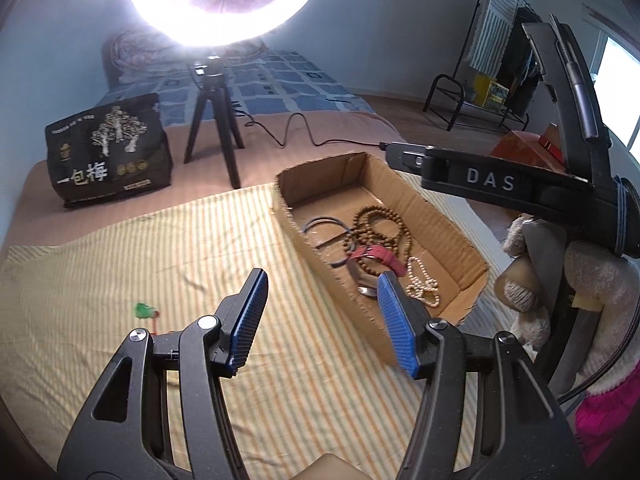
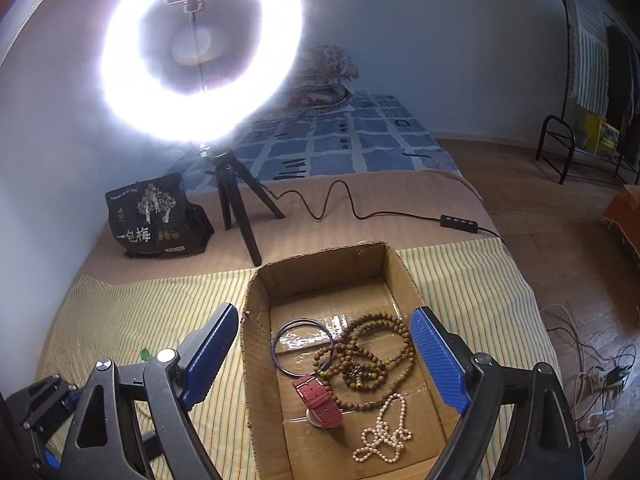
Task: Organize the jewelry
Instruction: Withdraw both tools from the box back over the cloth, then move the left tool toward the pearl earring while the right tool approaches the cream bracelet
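The jewelry lies together in the near half of an open cardboard box [image 2: 262, 280]: a wooden bead necklace [image 2: 362, 356] coiled at the centre, a pearl strand [image 2: 384, 436] at its 5 o'clock, a pink-red strapped watch [image 2: 318, 396] touching the beads at their 7 o'clock, and thin dark bangles [image 2: 302, 346] at their 10 o'clock. The far half of the box floor is bare cardboard.

The box sits on a yellow striped cloth [image 2: 132, 304] spread over a bed. In the left wrist view a small green item [image 1: 144, 311] lies on the cloth, well apart from the box at its 8 o'clock.

The right gripper [image 2: 324, 340] hangs above the box, its blue fingers [image 2: 438, 360] spread wide and opening further, with nothing pinched between them. The left gripper [image 1: 320, 304] hovers over the near left wall of the box, fingers [image 1: 250, 320] parted and holding nothing.

Beyond the box, at its 12 o'clock, a lit ring light [image 2: 200, 44] stands on a small tripod [image 2: 236, 208], its cable [image 2: 340, 208] snaking toward 2 o'clock. A black printed bag [image 2: 154, 216] stands at the tripod's 9 o'clock. A clothes rack [image 2: 592, 80] stands in the room at 2 o'clock.
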Demonstrator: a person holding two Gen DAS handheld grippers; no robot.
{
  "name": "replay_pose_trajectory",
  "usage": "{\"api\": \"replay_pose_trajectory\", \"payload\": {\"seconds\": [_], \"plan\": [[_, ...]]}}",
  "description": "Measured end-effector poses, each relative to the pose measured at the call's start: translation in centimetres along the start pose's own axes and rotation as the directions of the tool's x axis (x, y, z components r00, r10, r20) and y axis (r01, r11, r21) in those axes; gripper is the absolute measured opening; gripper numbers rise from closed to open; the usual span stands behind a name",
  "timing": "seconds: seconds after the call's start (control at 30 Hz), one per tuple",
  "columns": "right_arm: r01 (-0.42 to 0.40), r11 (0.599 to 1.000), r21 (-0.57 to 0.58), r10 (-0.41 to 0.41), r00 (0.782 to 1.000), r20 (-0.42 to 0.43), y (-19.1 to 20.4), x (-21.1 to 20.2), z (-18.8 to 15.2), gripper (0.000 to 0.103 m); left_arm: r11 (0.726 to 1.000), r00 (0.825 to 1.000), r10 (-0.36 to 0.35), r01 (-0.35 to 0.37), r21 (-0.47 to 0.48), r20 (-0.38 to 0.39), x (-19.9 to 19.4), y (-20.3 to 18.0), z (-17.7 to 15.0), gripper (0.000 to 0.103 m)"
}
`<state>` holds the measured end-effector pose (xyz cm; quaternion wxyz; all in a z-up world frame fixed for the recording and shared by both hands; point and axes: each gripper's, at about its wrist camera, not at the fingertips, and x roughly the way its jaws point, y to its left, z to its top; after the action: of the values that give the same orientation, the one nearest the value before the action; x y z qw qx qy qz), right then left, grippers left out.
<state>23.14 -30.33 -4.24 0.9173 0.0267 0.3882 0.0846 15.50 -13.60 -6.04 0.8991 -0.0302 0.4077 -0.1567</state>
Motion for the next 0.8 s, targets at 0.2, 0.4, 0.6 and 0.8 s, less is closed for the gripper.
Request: {"api": "replay_pose_trajectory", "payload": {"seconds": [0.2, 0.4, 0.6, 0.8], "plan": [[-0.02, 0.999, -0.031, 0.02, 1.0, 0.004, 1.7, -0.1, -0.2, 0.093, 0.999, 0.999, 0.034, -0.034, 0.012, 0.01, -1.3, 2.0, -0.6, 0.058], [-0.056, 0.997, -0.061, 0.056, 0.998, 0.001, 3.8, -0.1, -0.3, 0.093, 0.998, 0.998, 0.062, -0.062, 0.003, 0.006, -2.5, 4.9, -1.4, 0.058], [-0.105, 0.985, -0.134, 0.104, 0.994, -0.014, 6.9, 0.0, -1.2, 0.101, 0.993, 0.994, 0.11, -0.109, -0.041, 0.002, -3.7, 9.2, -2.2, 0.058], [-0.142, 0.96, -0.24, 0.13, 0.989, -0.065, 10.3, 1.0, -2.9, 0.101, 0.979, 0.987, 0.161, -0.161, -0.128, -0.016, -4.6, 14.3, -3.4, 0.058]]}}
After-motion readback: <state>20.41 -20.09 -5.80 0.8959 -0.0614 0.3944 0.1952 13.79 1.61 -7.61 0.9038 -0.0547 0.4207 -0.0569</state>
